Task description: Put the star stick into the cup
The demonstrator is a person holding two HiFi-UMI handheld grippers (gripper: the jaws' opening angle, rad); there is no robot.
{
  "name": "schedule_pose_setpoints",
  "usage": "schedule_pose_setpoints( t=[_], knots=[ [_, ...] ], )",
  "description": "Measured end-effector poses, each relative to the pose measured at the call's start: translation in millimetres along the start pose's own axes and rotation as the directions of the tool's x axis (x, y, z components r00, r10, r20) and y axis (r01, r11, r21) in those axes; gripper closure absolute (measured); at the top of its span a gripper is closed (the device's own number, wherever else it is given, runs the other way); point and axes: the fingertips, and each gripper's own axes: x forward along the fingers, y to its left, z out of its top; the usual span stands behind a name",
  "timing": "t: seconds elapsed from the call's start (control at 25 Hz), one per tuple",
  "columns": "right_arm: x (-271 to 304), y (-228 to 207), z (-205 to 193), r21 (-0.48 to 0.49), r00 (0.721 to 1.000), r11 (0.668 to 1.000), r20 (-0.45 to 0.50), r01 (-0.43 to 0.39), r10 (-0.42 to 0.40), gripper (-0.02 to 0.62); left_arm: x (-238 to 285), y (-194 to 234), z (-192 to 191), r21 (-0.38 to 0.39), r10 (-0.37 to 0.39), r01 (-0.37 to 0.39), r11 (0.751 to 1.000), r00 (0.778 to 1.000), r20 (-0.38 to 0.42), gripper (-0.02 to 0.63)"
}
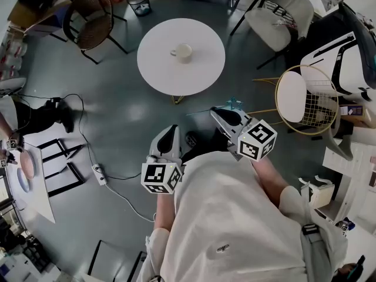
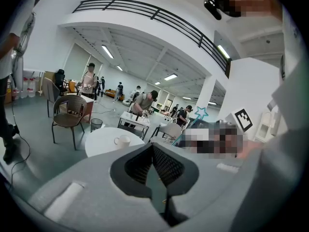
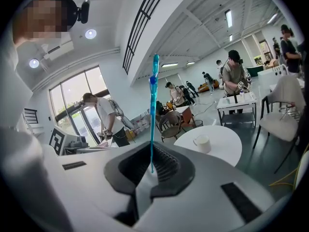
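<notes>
Right gripper view, right gripper [image 3: 151,168]: the jaws are clamped on the lower end of the star stick [image 3: 153,115].
Right gripper view, star stick: thin and blue. It stands upright from between the jaws and rises well above them, with its top seen edge-on.
Right gripper view, cup [image 3: 202,141]: white, upright on the round white tabletop [image 3: 224,145]. It is well beyond the jaws and to the right of the stick.
Left gripper view, left gripper [image 2: 153,151]: the jaws are together at their tips, with nothing between them.
Left gripper view, star stick: a pale blue star outline shows off to the right, on a slanting stick, well apart from these jaws.
Left gripper view, cup: on the round tabletop, ahead and to the left of the jaws, handle to the left.
Head view, grippers: both are held in front of the person's body above the grey floor [image 1: 117,104], left and right side by side. Both are short of the tabletop.
Head view, star stick: a faint teal shape at the right gripper's tip.
Head view, cup: near the tabletop's middle.
Head view, surroundings: a wicker chair [image 1: 94,19] and a small bin [image 1: 140,2] stand beyond the tabletop to the left.
</notes>
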Motion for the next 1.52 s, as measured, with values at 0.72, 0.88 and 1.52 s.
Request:
schedule_pose_setpoints(
  t=[0.72,0.88,1.52],
  knots=[
    [2,-25,24,0.02,0.999,0.999,0.034,0.03,-0.031,0.575,17,4,5,0.005,-0.022,0.022,1.0,0.999,-0.039,0.595],
    [13,-38,34,0.029,0.999,1.0,0.035,0.006,-0.007,0.575,32,10,12,0.012,-0.006,0.007,1.0,0.999,-0.043,0.595],
    [80,-112,105,0.025,0.997,0.997,0.015,-0.079,0.078,0.575,113,51,73,-0.011,0.091,-0.091,0.996,0.996,-0.012,0.595]
  ],
)
